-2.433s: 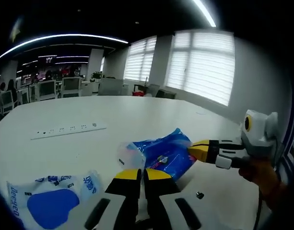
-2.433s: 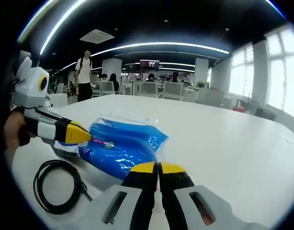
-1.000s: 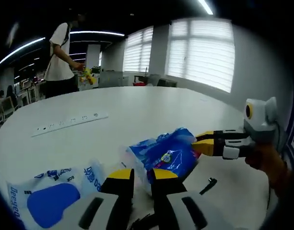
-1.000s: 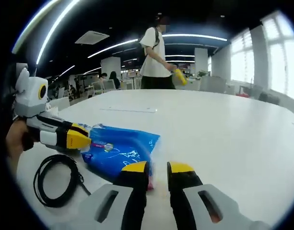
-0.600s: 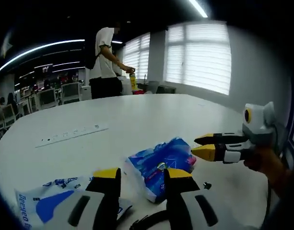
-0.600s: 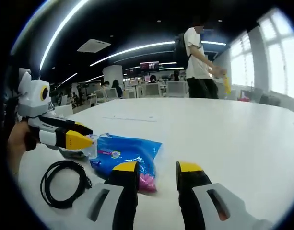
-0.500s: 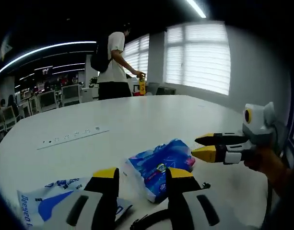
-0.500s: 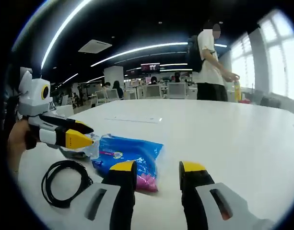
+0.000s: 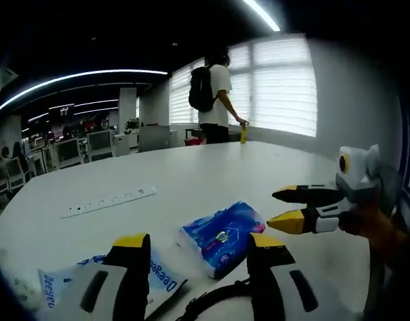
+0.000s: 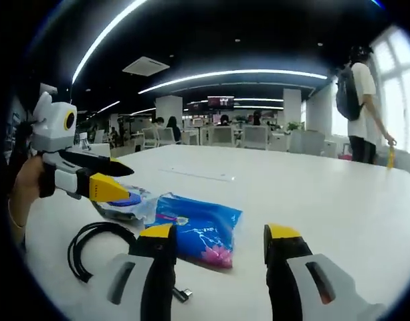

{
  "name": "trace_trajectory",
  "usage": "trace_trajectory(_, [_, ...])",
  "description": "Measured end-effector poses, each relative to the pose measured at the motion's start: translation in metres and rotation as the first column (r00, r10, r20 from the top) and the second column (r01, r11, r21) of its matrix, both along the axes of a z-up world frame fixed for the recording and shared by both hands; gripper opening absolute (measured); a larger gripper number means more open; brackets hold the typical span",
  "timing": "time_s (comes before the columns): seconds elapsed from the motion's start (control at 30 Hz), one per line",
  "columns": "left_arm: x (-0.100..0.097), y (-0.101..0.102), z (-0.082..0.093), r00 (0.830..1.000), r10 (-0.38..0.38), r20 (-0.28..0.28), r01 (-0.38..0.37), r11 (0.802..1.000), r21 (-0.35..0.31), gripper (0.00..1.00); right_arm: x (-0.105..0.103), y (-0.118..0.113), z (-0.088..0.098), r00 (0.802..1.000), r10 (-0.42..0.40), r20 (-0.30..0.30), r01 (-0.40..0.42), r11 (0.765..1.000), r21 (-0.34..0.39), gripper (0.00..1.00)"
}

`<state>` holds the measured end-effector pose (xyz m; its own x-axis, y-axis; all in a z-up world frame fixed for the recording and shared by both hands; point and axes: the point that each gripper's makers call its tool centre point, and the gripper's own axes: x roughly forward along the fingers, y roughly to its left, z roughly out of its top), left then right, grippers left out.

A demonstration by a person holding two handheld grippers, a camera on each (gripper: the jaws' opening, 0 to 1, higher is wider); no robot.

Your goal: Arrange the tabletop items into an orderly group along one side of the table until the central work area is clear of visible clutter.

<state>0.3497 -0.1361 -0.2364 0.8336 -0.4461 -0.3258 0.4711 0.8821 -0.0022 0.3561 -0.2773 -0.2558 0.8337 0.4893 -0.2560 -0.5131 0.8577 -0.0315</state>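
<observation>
Right now both grippers are hovering over the white table [image 9: 211, 167] with jaws spread wide, gripping nothing. Left gripper [image 9: 199, 244] is sitting low in the left gripper view; right gripper [image 10: 218, 237] is doing the same in the right gripper view. Each is also showing in the other's view, left gripper coming in from the left of the right gripper view, jaws parted.

Blue wipes pack [image 9: 221, 227] is lying flat on the table, just ahead of and between the left jaws, near the right gripper's tips but apart from them. In the right gripper view it [image 10: 199, 229] is sitting just ahead of the right gripper's left jaw.

Handling guess: soft plastic pouch, light, squashy, film likely slippery, not fragile. Best grab looks like a pinch on a short end seam or a corner, not the puffy middle.

Orientation: long axis is running diagonally in the left gripper view, near end lower left, far end pointing toward the right gripper. Printed face is up.

Other clutter: a second pouch, white and blue [image 9: 91, 284], is lying by the left jaw; a black cable [image 10: 97, 241] is coiling beside the pack; a power strip [image 9: 110, 200] is lying farther back, well apart. A person with a backpack [image 9: 215, 97] is standing at the far side.
</observation>
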Motion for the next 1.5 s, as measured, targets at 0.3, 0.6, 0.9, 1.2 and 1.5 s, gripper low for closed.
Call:
trace_trajectory(0.3, [-0.017, 0.017, 0.010, 1.000, -0.004, 0.021, 0.004, 1.000, -0.003, 0.73, -0.011, 0.008, 0.008, 0.998, 0.053, 0.033, -0.053, 0.999, -0.001, 0.64])
trace_trajectory(0.6, [-0.032, 0.026, 0.010, 0.999, -0.004, 0.036, 0.005, 1.000, -0.003, 0.83, -0.032, 0.024, 0.008, 0.991, 0.124, 0.051, -0.124, 0.992, 0.002, 0.73])
trace_trajectory(0.9, [-0.049, 0.037, 0.005, 0.999, -0.012, 0.035, 0.012, 1.000, -0.012, 0.89, -0.054, 0.037, 0.008, 0.984, 0.170, 0.052, -0.170, 0.985, -0.014, 0.80])
trace_trajectory(1.2, [-0.059, 0.051, 0.002, 0.999, 0.007, 0.032, -0.007, 1.000, 0.001, 0.94, -0.065, 0.047, 0.009, 0.982, 0.183, 0.038, -0.182, 0.983, -0.018, 0.86])
trace_trajectory(1.5, [-0.078, 0.076, -0.004, 0.999, 0.018, 0.037, -0.019, 1.000, 0.017, 0.96, -0.079, 0.051, 0.014, 0.979, 0.199, 0.037, -0.199, 0.980, -0.006, 0.89])
